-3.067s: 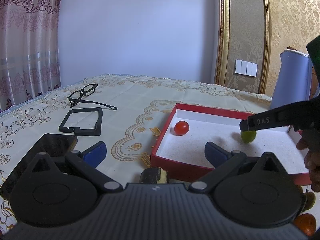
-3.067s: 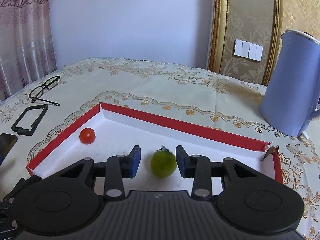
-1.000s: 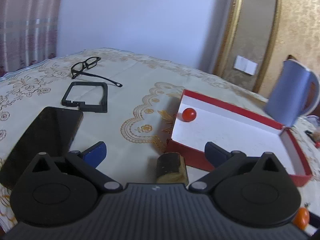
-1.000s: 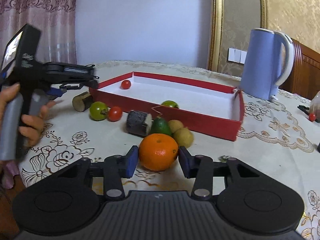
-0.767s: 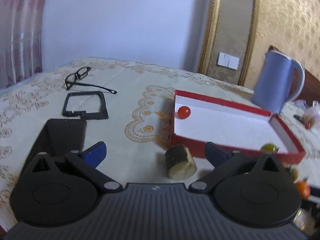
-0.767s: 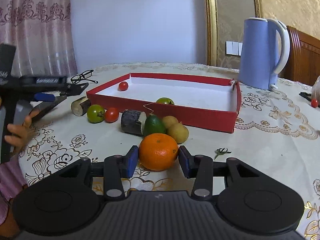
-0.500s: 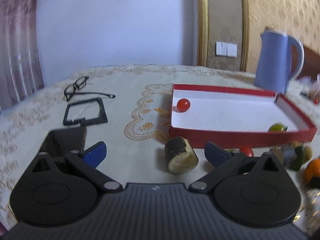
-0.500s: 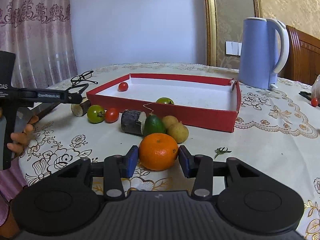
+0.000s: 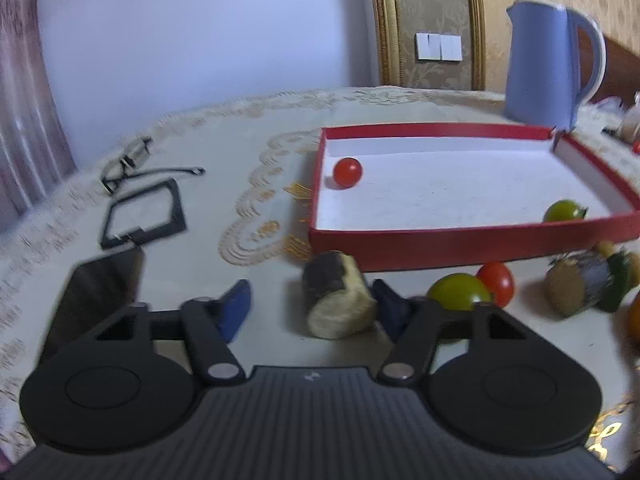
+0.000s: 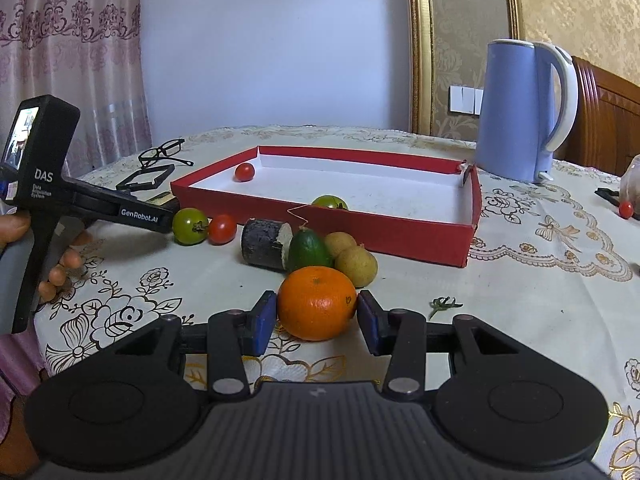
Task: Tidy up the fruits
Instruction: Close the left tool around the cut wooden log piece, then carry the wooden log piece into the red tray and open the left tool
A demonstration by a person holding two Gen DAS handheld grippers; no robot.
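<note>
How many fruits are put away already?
Two are in the red box: a red cherry tomato and a green tomato. The left gripper's jaws have just been closing around a dark-skinned chunk; the right gripper flanks the orange. The avocado and others wait outside.

Our left gripper [image 9: 312, 306] angles down toward the tabletop, its jaws just closing, not yet pressing anything. Our right gripper [image 10: 317, 316] angles down too, jaws narrowly parted, gripping nothing.
</note>
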